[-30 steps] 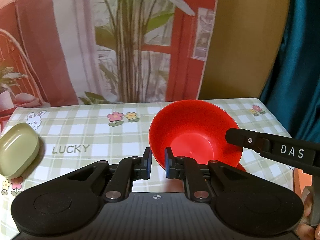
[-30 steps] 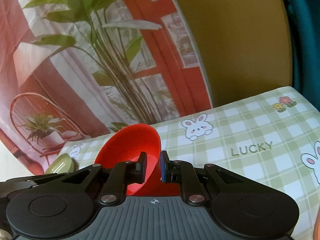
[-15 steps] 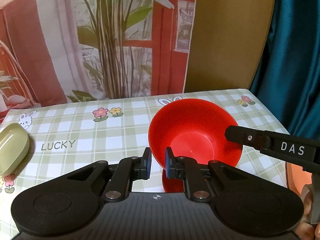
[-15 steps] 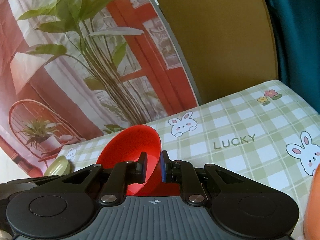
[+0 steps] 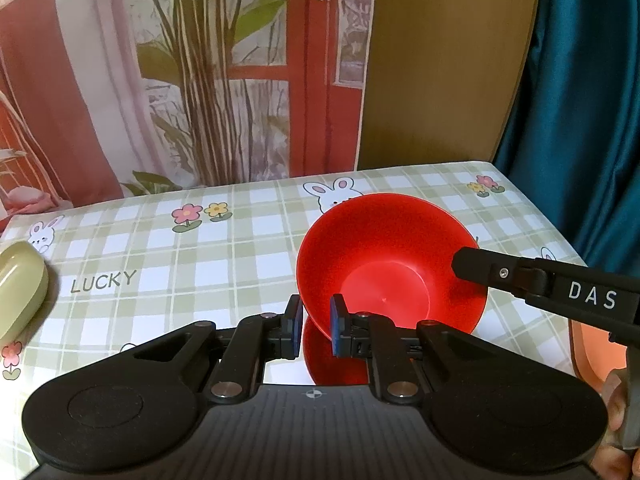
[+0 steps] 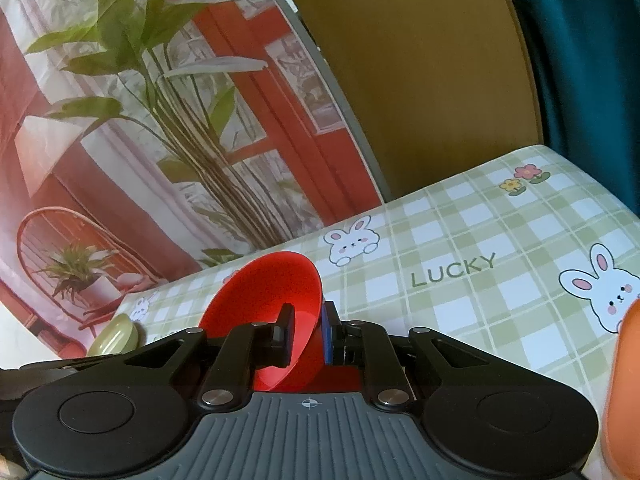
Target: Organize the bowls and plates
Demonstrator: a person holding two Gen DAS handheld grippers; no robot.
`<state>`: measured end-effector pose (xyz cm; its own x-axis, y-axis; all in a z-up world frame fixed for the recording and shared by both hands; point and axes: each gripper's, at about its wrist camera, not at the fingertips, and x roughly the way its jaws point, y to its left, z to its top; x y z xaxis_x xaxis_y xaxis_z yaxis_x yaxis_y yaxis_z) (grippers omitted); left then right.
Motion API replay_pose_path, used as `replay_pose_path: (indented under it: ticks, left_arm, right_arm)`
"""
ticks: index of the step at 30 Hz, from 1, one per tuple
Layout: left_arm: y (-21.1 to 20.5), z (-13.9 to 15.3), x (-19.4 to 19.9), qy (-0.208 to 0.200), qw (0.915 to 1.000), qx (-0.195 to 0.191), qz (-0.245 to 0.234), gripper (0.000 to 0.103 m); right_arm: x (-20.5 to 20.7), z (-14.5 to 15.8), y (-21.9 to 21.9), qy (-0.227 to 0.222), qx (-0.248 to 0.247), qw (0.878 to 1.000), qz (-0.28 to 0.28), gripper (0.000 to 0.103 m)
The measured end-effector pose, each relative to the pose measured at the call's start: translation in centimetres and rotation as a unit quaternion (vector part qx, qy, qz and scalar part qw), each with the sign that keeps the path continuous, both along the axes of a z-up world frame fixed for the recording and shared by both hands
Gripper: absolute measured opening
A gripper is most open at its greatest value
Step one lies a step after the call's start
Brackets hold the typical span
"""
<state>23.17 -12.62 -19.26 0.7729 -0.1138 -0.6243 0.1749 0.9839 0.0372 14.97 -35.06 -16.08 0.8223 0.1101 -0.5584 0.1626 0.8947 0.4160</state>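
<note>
Two grippers are clamping the same red bowl (image 5: pixel 392 268), one on each side of its rim. Seen from the left wrist, the left gripper (image 5: pixel 316 326) is pinching the near-left wall of the bowl, its blue pads (image 5: pixel 335 328) drawn almost together, one inside the rim and one outside. The right gripper (image 5: pixel 464 264) is reaching in from the right edge of that view as a black finger lettered DAS, its tip lying against the bowl's right rim. From the right wrist, the right gripper (image 6: pixel 306 330) is showing the same narrow grip: one finger is sitting inside the bowl (image 6: pixel 264 308), the other just outside, with only the thin red wall between them. The bowl is hanging tilted above the green checked tablecloth (image 5: pixel 224 256), its open side facing the left camera. A second red piece (image 5: pixel 336 364) is lying directly beneath it. A pale green dish (image 5: pixel 20 280) is resting at the table's left edge, well apart from the bowl.
</note>
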Motion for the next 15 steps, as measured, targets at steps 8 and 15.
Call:
replay_pose_path:
  ticks: [8, 15]
  left_arm:
    - [-0.4, -0.6, 0.0, 0.01, 0.9999, -0.001, -0.007, 0.016]
    - [-0.4, -0.8, -0.2, 0.023, 0.9997, -0.002, -0.008, 0.016]
  right_arm:
    - [0.0, -0.7, -0.3, 0.01, 0.003, 1.0, -0.005, 0.014]
    - [-0.2, -1.4, -0.4, 0.023, 0.004, 1.0, -0.004, 0.014]
